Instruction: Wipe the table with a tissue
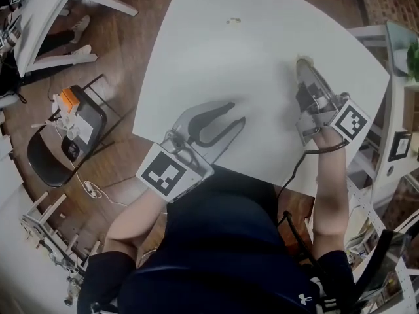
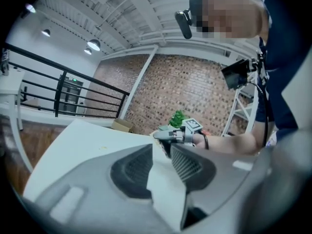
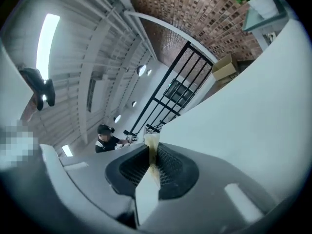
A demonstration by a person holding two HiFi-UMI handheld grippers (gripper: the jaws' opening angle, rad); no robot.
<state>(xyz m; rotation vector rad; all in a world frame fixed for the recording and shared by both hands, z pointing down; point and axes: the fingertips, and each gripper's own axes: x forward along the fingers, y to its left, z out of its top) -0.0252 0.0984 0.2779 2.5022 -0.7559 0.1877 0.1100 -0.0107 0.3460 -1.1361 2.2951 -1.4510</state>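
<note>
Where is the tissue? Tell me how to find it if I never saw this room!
Find the big white table, then the right gripper over its right side. The tissue is the small pale scrap, stained yellowish, pinched at the very tip of that gripper's shut jaws. The left gripper has its jaws apart with nothing between them.

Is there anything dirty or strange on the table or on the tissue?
A small yellowish speck lies on the far part of the white table, so that spot is not clean. The tissue pinched in the right hand-held gripper looks stained yellow-brown.
</note>
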